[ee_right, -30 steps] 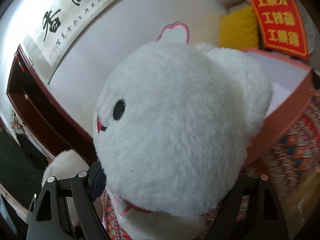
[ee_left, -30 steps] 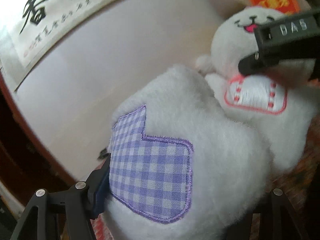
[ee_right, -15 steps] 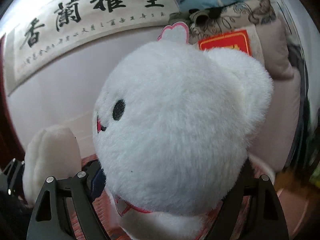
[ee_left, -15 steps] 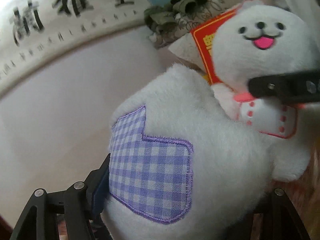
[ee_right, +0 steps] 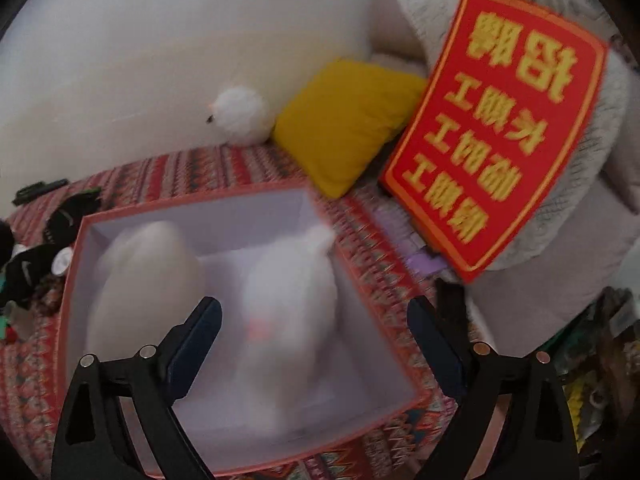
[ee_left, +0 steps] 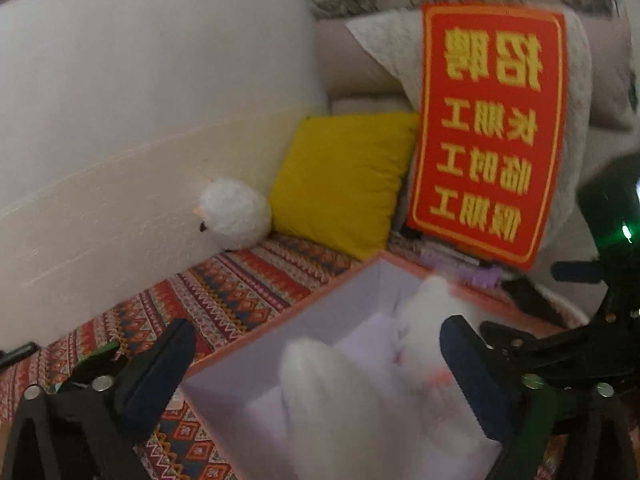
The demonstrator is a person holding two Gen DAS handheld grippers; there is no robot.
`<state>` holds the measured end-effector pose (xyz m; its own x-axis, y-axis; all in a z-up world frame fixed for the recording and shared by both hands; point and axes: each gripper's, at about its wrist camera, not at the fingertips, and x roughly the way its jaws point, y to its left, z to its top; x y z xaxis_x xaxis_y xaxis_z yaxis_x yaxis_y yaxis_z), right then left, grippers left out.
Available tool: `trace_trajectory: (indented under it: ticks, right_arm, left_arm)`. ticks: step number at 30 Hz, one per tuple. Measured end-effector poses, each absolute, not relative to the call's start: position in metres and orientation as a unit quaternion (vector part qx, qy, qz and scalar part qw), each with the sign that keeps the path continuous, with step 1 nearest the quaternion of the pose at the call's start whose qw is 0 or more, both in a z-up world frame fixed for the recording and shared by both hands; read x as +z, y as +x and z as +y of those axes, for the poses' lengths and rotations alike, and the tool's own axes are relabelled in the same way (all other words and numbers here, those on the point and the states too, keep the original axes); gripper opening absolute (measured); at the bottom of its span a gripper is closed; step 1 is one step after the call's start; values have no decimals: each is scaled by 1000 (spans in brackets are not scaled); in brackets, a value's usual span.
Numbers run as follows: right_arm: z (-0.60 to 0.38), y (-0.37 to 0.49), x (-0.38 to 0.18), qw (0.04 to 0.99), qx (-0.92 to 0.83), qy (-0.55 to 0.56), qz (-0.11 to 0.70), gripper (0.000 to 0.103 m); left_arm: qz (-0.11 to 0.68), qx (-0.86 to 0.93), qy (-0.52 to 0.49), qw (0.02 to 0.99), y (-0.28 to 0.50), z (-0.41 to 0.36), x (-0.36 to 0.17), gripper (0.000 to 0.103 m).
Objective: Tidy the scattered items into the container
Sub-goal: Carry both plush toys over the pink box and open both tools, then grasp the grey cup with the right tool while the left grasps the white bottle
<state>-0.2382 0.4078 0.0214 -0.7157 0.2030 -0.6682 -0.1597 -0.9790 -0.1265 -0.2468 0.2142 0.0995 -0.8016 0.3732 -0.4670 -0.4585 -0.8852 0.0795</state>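
With both sets of jaws spread wide and nothing between them, I read my left gripper [ee_left: 316, 364] and right gripper [ee_right: 314, 324] as empty, both hanging over the open pink box [ee_right: 192, 204]. Two white plush toys lie inside it, blurred: the one with a pink mark [ee_right: 288, 304] sits toward the right wall, its long axis running from the near rim up toward the far corner, and the plainer one [ee_right: 144, 280] lies alongside it by the left wall. Those two are already where the task wants them. What remains outside, as far as I can see, is a small round white plush [ee_right: 240, 116] on the patterned cloth [ee_right: 224, 172], touching the pale wall and just beside the yellow cushion [ee_right: 344, 124]. It lies beyond the box's far rim, ahead and a little left of my right jaws; in the left wrist view it also sits ahead and left. It is nearly a ball, so grip angle hardly matters. I judge neither gripper clearly nearer. Dark items [ee_right: 36, 264] lie left of the box; I cannot tell what they are.
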Motion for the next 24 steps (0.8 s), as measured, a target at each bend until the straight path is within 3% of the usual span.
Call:
trace_trajectory:
  ticks: [5,9,24]
  right_arm:
    - [364,-203,82,102,957,-270,-37,96]
    - [321,-145,109,83,974,-207,-49,103]
    - [130,-54,55,-83,952,-289,-58,103]
  left_arm:
    - [78,948,-228,207,-236,181,118,101]
    - [65,951,-239,188,-198,147,108,102]
    - [1,949,-307,74,-66,-12,29,102]
